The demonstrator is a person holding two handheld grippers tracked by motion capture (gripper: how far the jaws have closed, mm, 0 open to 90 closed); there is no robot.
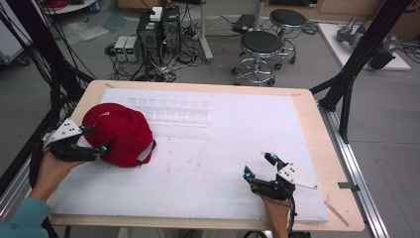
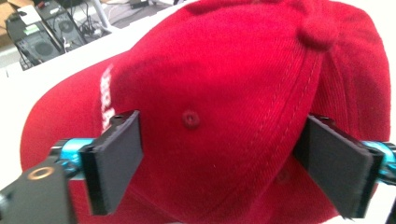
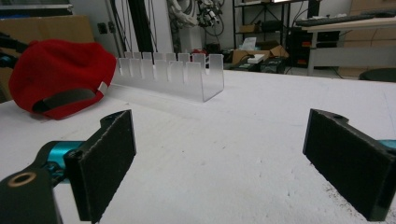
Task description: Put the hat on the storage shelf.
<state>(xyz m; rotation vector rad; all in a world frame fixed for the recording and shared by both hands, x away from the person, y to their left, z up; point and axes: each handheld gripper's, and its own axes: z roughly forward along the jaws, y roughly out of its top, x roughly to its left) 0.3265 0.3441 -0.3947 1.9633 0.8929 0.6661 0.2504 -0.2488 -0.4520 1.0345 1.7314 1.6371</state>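
A red baseball cap point(image 1: 121, 131) lies on the white board at the left, its white strap end toward the middle. My left gripper point(image 1: 98, 139) comes in from the left edge, and its jaws straddle the cap's crown. In the left gripper view the cap point(image 2: 210, 84) lies between the two black pads point(image 2: 116, 158), which stand wide with no dent showing in the fabric. My right gripper point(image 1: 258, 166) rests open near the front right of the board, nothing between its jaws point(image 3: 219, 158). From there the cap point(image 3: 56, 70) sits far off to the left.
A clear acrylic rack point(image 1: 171, 111) with several slots stands at the back middle of the white foam board point(image 1: 208, 163), just right of the cap. The board lies on a wooden table. Beyond the far edge are stools point(image 1: 261, 44), computer towers point(image 1: 158, 29) and cables.
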